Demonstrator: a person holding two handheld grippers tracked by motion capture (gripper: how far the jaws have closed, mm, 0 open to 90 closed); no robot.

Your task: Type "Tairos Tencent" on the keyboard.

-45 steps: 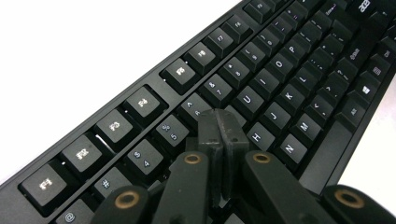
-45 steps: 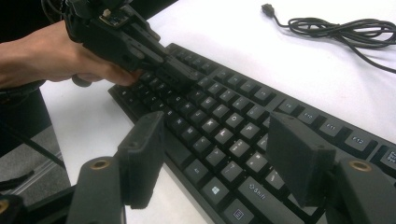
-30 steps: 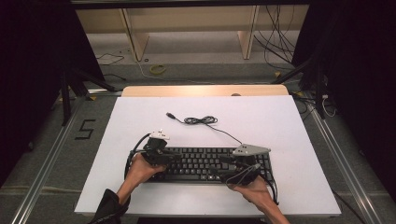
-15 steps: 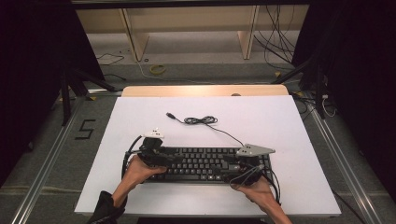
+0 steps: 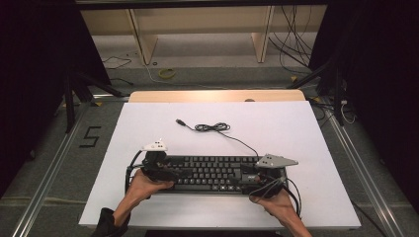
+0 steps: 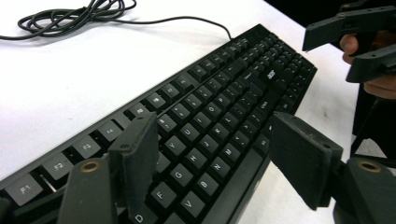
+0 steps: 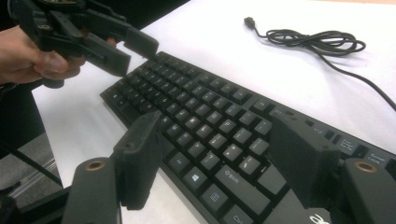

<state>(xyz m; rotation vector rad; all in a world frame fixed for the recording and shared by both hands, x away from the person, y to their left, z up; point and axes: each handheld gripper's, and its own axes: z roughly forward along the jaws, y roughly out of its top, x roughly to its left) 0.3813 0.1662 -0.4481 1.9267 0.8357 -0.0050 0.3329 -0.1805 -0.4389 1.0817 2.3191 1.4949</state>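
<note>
Black full-size computer keyboard (image 5: 212,173) lies flat on the white tabletop (image 5: 296,128), near its front edge, long side running left to right.

Nearest the camera in the high view: two bare forearms enter from the bottom. Left hand (image 5: 143,185) holds the left gripper (image 5: 168,174) at the keyboard's left end; right hand (image 5: 276,202) holds the right gripper (image 5: 249,178) at the right end. Each gripper carries a plate on top, and black cables loop from both gripper bodies.

Left gripper: fingers (image 6: 135,158) have just been opening and now stand wide apart. In the left gripper view they straddle the keyboard's left end, one over the function-key row, the other past the front edge over the tabletop. Pads do not press on the keyboard; gap visible on the front side.

Right gripper: fingers (image 7: 140,154) also spread wide in the right gripper view, one off the front edge beside the bottom key row, the other over the rear rows at the right end. No pressing contact visible.

Each gripper view shows the opposite gripper farther off, over the other end of the keyboard, fingers parted: right gripper in the left gripper view, left gripper (image 7: 126,49) in the right gripper view.

Beyond the keyboard: its thin black cable (image 5: 215,127) runs from the rear edge to a loose coil near mid-tabletop, plug end free to the left of the coil.

Farther still: light wooden strip (image 5: 217,95) along the tabletop's far edge, then floor with loose wires.
</note>
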